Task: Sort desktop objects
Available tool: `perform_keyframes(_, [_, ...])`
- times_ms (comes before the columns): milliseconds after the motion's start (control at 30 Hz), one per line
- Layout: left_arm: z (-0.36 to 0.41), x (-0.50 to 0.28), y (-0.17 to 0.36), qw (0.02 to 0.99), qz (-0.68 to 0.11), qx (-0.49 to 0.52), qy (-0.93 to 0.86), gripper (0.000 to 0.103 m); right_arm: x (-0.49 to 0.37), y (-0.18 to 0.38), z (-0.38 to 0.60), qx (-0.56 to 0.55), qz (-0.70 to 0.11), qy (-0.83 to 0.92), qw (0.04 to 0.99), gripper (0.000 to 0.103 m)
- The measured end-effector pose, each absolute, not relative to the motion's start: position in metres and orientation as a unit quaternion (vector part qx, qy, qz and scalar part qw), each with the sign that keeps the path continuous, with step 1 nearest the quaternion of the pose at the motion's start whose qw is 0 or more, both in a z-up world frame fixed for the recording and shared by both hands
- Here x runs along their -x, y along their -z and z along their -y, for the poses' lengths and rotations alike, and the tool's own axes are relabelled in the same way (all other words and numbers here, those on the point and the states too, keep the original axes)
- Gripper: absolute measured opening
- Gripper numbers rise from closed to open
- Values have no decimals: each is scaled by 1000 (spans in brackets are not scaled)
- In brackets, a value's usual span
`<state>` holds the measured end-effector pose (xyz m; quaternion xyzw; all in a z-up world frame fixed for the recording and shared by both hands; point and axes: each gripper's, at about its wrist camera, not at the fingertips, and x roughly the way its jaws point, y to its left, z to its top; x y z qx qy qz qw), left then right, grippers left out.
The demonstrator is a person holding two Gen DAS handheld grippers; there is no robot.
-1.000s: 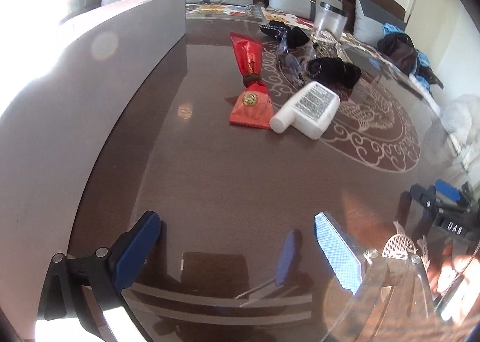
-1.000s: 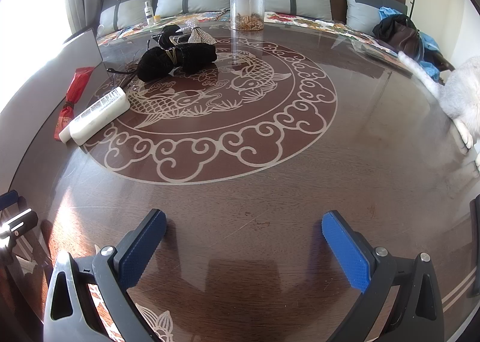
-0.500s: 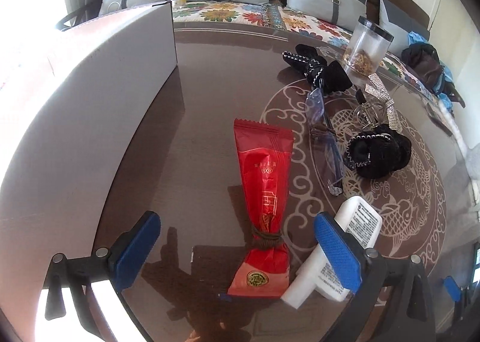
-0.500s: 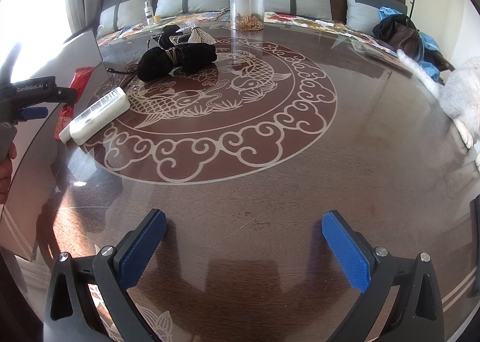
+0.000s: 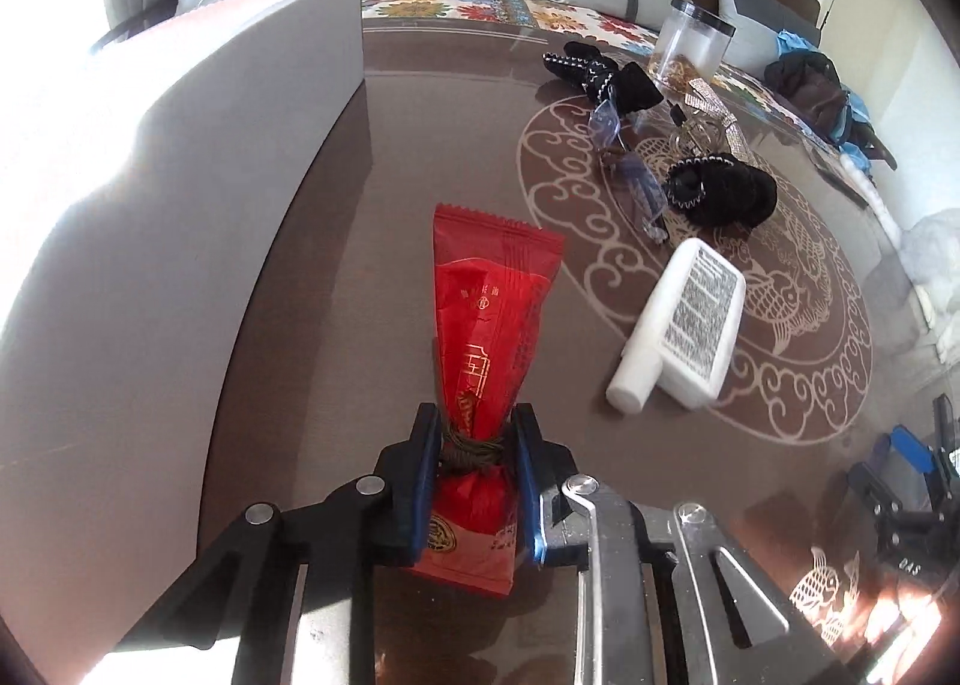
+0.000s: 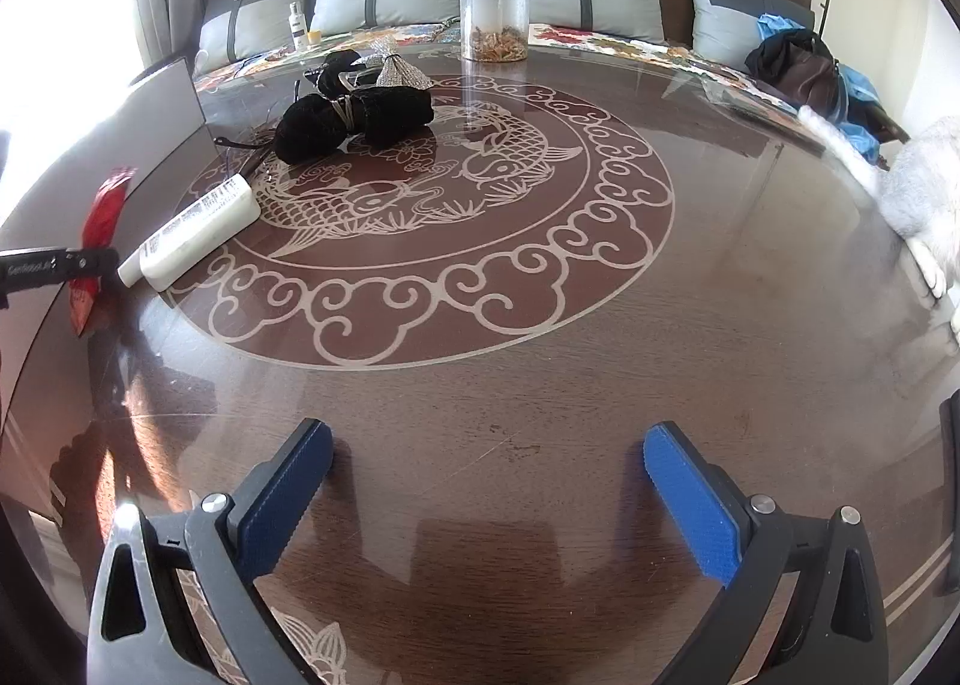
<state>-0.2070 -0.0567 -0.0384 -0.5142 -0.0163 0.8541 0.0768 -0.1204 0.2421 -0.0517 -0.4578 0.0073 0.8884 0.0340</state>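
Left gripper (image 5: 474, 445) now clamped on the red packet (image 5: 489, 325), fingers (image 5: 423, 463) pressed against the cord-tied neck at its near end. Half a second ago held wide apart above that same packet; a second ago hovering over bare worktop with the packet far ahead. So: approach done, grasp made. Packet lying lengthwise on the worktop (image 5: 384, 156), near end between the fingers, crimped far end pointing away, just right of the grey box wall (image 5: 240, 144). Whether lifted clear of the surface yet, cannot tell.

Right gripper (image 6: 486, 475) unchanged across all three moments: fingers wide apart, nothing between them, low over the near edge of the worktop, well apart from every object.

Untouched to the right of the packet: white bottle (image 5: 684, 325) on its side, glasses (image 5: 630, 168), black scrunchie (image 5: 723, 193), further black hair pieces (image 5: 606, 72) and a clear jar (image 5: 690, 45) at the far side.

Likely meaning for the sort: first item secured, carry toward the grey box probably next, though destination only a guess. Grip sits on a thin, bunched neck, so the long floppy body may swing or slip during the lift.
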Motion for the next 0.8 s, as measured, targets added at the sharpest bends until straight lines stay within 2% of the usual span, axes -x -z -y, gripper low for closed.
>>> perform_keyframes(233, [79, 166, 41, 59, 51, 494, -866, 24, 121, 51, -242, 458, -6, -888, 35, 103])
perform_keyframes(267, [79, 165, 41, 60, 49, 493, -867, 27, 121, 51, -242, 458, -7, -888, 35, 103])
perform_keyframes(333, [75, 166, 41, 65, 40, 489, -869, 42, 121, 52, -242, 458, -7, -888, 35, 103])
perform_keyframes(400, [70, 168, 43, 55, 17, 487, -871, 74, 121, 52, -242, 458, -7, -888, 35, 103])
perform_keyframes(533, [64, 169, 47, 39, -15, 480, -876, 77, 121, 52, -242, 458, -6, -888, 35, 103])
perform_keyframes(600, [62, 171, 49, 42, -17, 477, -878, 85, 121, 52, -242, 458, -6, -888, 35, 103])
perform_keyframes(800, [63, 172, 52, 24, -12, 472, -881, 95, 121, 52, -242, 458, -7, -888, 35, 103])
